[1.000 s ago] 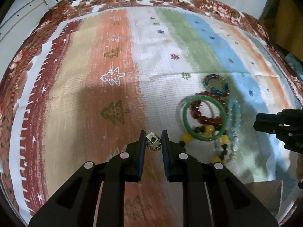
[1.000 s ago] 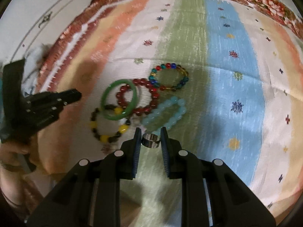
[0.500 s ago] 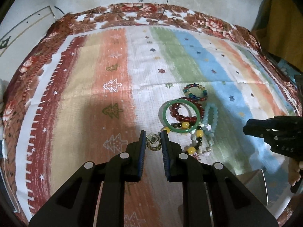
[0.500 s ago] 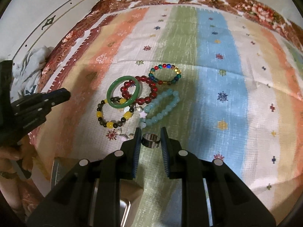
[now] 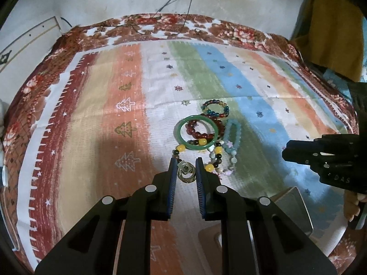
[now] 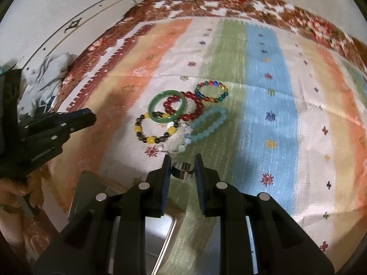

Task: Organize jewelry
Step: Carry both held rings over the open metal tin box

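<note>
A striped cloth [image 5: 96, 119] with a floral border covers the surface, wide bare bands (left and right) around a bracelet pile [image 6: 181, 114]. A metal tray [image 6: 91, 194] lies at the near edge, contents hidden. The left gripper [image 5: 185, 171] clamps a gold ring [image 5: 185, 174]; the right gripper [image 6: 182, 168] clamps a silver ring [image 6: 182, 170], both angled downward.

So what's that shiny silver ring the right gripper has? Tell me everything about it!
The silver ring is a plain, wide band that looks like polished metal, smooth and mirror-bright, with no stone or pattern visible. The right gripper is shut on it, one blue-padded finger pressing each side near the tips. It is held up off the striped cloth, tipped so its open hole shows from above, and nothing else touches it. The pile of bracelets lies on the cloth beyond it.
</note>
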`<state>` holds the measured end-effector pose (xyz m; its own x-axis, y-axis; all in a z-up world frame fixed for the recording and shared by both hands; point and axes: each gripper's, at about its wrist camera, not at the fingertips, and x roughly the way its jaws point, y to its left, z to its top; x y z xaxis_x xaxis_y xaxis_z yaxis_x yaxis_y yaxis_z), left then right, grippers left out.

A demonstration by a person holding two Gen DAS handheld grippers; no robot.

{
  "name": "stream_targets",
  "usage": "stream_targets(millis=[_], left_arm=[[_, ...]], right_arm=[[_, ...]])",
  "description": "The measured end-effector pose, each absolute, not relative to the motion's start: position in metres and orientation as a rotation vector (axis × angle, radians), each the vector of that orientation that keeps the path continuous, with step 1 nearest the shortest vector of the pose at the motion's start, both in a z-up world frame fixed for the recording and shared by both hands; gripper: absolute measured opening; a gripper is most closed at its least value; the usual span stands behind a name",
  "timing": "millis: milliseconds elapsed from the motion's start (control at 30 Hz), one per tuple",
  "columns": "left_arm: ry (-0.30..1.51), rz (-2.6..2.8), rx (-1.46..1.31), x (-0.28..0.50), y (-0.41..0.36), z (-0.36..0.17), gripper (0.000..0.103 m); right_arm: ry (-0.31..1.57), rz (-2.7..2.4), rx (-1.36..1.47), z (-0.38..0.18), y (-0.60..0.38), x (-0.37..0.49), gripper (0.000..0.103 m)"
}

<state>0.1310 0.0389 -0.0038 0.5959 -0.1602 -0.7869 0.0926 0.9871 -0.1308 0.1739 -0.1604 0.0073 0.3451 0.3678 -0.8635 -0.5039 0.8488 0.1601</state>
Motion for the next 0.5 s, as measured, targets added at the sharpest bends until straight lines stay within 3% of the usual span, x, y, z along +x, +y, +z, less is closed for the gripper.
stream_targets(millis=[500], left_arm=[[0.876, -0.220, -0.095, 0.083, 0.022, 0.005, 0.016]], right_arm=[[0.993, 0.687, -0.122, 0.024, -0.156, 0.139, 0.022]])
